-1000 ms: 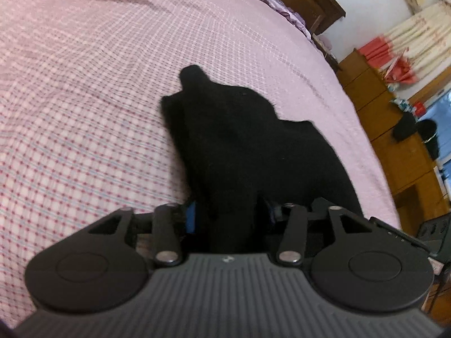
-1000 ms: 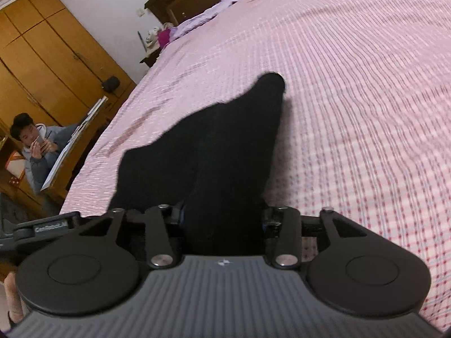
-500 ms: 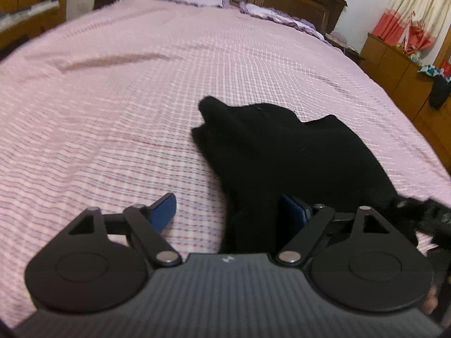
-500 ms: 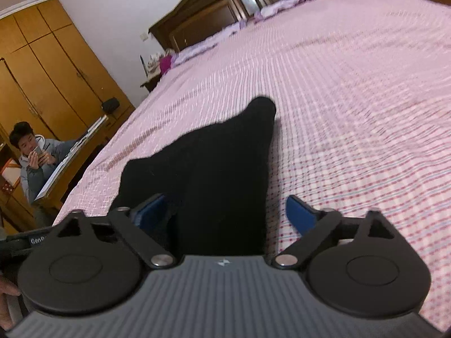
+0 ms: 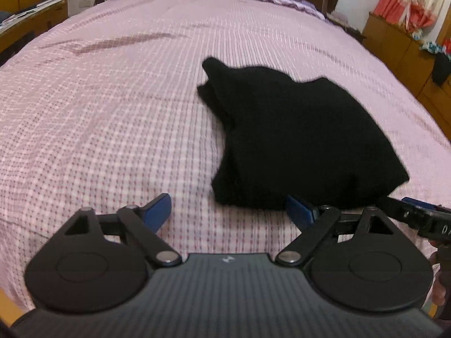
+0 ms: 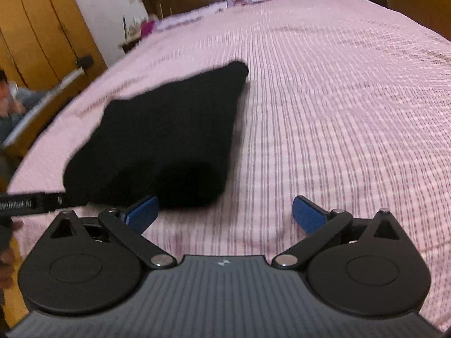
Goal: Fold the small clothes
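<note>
Left wrist view: left tongs (image 5: pixel 228 211) spread and empty, black garment (image 5: pixel 296 140) folded ahead-right on the bed (image 5: pixel 112 112). Right wrist view: right tongs (image 6: pixel 224 214) spread, garment (image 6: pixel 163 140) ahead-left; a careless retreat might snag its edge and undo the fold

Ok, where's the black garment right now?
The black garment lies on the pink bedspread, just ahead of both open grippers: right of centre in the left wrist view, left of centre in the right wrist view.
</note>
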Demonstrator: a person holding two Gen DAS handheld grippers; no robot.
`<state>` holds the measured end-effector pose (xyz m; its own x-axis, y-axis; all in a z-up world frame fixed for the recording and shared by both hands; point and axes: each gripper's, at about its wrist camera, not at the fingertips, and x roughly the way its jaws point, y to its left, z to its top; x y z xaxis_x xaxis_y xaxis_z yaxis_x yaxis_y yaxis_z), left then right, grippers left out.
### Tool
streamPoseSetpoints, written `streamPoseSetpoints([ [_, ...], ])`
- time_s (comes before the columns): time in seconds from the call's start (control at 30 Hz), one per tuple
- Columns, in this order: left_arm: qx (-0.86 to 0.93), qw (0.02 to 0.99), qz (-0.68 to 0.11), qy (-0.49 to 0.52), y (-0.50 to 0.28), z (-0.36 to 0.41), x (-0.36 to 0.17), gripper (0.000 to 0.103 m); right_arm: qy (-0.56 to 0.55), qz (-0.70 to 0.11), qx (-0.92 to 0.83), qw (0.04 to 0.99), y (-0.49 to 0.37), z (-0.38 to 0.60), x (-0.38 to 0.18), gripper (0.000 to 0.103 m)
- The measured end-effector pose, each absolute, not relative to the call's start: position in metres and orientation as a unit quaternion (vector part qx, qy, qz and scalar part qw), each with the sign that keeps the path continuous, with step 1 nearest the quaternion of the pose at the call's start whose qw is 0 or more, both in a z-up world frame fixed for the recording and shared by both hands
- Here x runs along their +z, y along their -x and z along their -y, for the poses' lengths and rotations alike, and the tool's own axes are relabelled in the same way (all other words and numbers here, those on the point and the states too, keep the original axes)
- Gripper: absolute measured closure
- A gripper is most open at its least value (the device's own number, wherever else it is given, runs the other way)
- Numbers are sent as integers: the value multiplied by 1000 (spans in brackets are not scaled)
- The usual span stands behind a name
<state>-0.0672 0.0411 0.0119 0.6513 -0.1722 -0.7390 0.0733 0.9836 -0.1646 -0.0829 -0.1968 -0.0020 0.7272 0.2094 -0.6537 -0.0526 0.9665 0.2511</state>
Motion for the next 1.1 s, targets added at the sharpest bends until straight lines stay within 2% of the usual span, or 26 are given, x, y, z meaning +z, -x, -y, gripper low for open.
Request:
streamPoseSetpoints([
  [0.37, -42, 902, -429, 29, 64, -24, -7, 13, -39, -396, 47, 916, 83, 165, -28, 0],
  [1.1, -27, 899, -437, 5, 58, -13, -12, 7, -29, -397, 42, 916, 75, 162, -34, 0],
])
